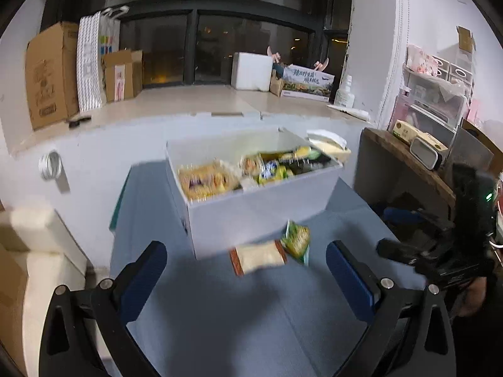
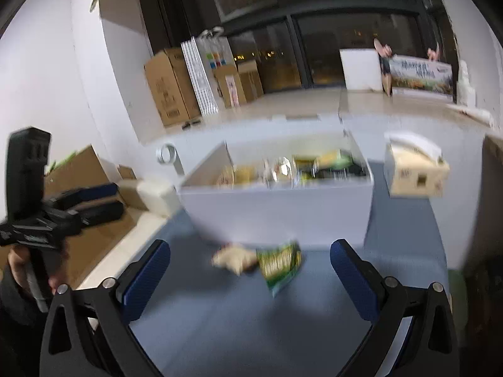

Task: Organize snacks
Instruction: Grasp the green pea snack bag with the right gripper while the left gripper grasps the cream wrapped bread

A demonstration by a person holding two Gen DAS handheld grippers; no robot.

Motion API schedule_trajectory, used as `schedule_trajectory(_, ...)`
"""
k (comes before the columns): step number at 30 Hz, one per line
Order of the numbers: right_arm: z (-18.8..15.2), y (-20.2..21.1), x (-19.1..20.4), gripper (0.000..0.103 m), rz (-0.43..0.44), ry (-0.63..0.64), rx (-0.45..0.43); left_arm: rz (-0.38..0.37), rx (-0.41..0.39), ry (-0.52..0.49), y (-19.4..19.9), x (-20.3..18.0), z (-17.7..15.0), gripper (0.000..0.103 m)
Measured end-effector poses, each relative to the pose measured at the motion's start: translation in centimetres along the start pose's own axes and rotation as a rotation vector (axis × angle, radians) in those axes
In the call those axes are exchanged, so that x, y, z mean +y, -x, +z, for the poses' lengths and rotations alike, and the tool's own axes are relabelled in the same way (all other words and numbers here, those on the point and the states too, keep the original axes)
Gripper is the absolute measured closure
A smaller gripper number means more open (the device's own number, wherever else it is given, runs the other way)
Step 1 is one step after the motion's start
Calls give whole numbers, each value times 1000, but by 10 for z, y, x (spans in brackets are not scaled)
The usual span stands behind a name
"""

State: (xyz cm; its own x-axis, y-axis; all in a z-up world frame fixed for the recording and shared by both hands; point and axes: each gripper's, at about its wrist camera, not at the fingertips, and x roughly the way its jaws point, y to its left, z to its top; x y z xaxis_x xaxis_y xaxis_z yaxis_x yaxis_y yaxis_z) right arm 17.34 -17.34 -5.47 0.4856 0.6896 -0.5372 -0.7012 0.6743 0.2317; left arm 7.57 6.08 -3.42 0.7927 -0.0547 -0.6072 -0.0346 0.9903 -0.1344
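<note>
Pickup of the loose packets looks to be the step in hand: two snacks lie on the blue worktop (image 1: 220, 314) in front of the white box (image 1: 261, 216), which already holds sorted packets in its compartments.

Taken from the left, the left gripper (image 1: 246, 270) hovers above the worktop with its jaws spread wide and nothing between them, pointing toward the box. The beige packet (image 1: 258, 256) with brown ends lies flat just ahead of it, touching or nearly touching the green packet (image 1: 296, 241) on its right; both sit close against the box's front wall. Further right, the right gripper (image 2: 250, 273) is likewise held over the worktop, jaws wide apart and empty, with the green packet almost centred ahead of it and the beige one just to its left. In its view the person's left hand (image 2: 22, 267) grips the other tool's handle low at the left edge.

The next move, by my reading, calls for one gripper to descend on its nearer packet and close across the narrow side, then lift it over the box wall into the matching compartment. Motion blur hides the printing on the packets.
</note>
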Motion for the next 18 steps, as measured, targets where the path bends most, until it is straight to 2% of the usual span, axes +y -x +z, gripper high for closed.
schedule_trajectory(4, -32, -15, -3, 0, -44, 9, 83, -4, 33, 48, -2, 3, -21, 0)
schedule_trajectory(8, -45, -43, -4, 0, -86, 67, 163, -5, 42, 49, -5, 2, -25, 0)
schedule_trajectory(12, -44, -79, -13, 0, -133, 94, 229, 11, 58, 48, -11, 1, -30, 0)
schedule_trajectory(18, -30, -125, -30, 0, -138, 49, 281, 11, 65, 37, -12, -5, -34, 0)
